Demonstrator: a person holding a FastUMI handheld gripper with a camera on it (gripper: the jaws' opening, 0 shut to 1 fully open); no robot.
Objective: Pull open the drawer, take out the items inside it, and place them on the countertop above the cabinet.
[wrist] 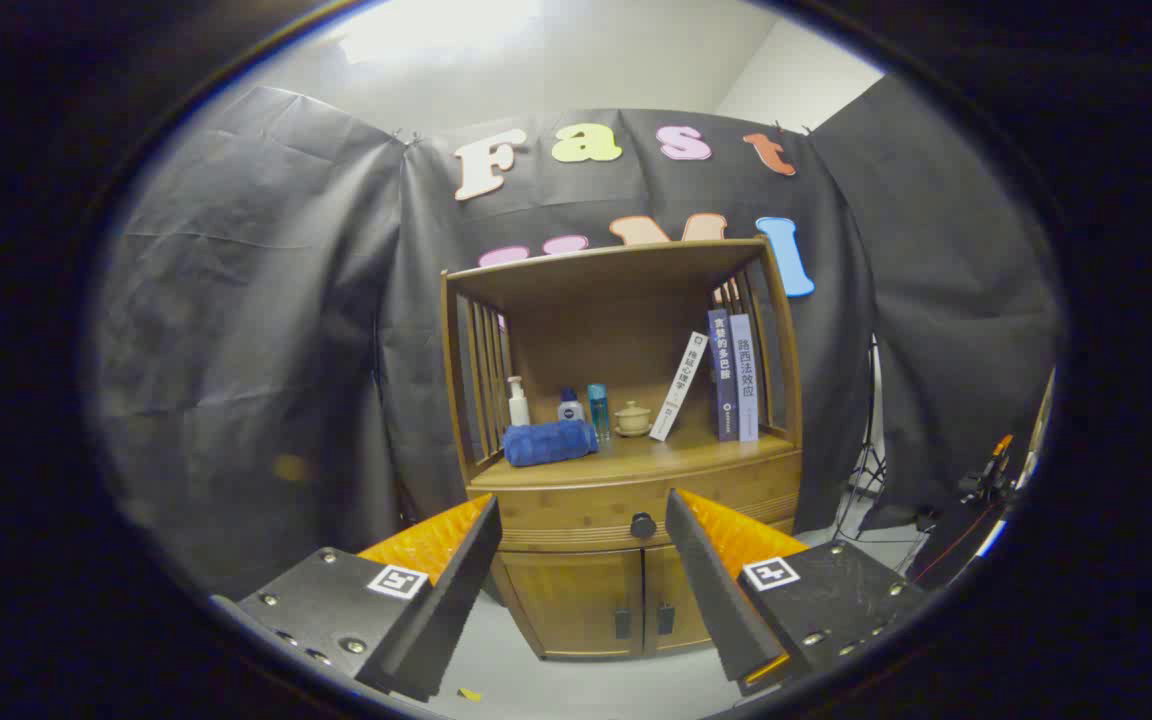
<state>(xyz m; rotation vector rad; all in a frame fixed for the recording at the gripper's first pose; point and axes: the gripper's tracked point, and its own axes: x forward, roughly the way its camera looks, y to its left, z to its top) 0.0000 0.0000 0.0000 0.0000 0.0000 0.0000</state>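
Note:
A wooden cabinet (626,400) stands against the booth's black wall. Its drawer (576,505) is closed, and a round dark knob (643,525) sits on the drawer front. The countertop (656,455) above the drawer holds a rolled blue towel (549,442), a white pump bottle (517,402), a small dark-capped jar (570,405), a slim blue bottle (598,410), a small lidded cup (632,418) and three books (726,375). My gripper (583,520) is open, some way short of the cabinet. The knob lies beyond and between its fingers, nearer the right one.
Two lower cabinet doors (626,600) with dark handles sit under the drawer. A light stand and cables (976,490) are at the right, beside the cabinet. Pale floor (596,680) lies between the fingers and the cabinet.

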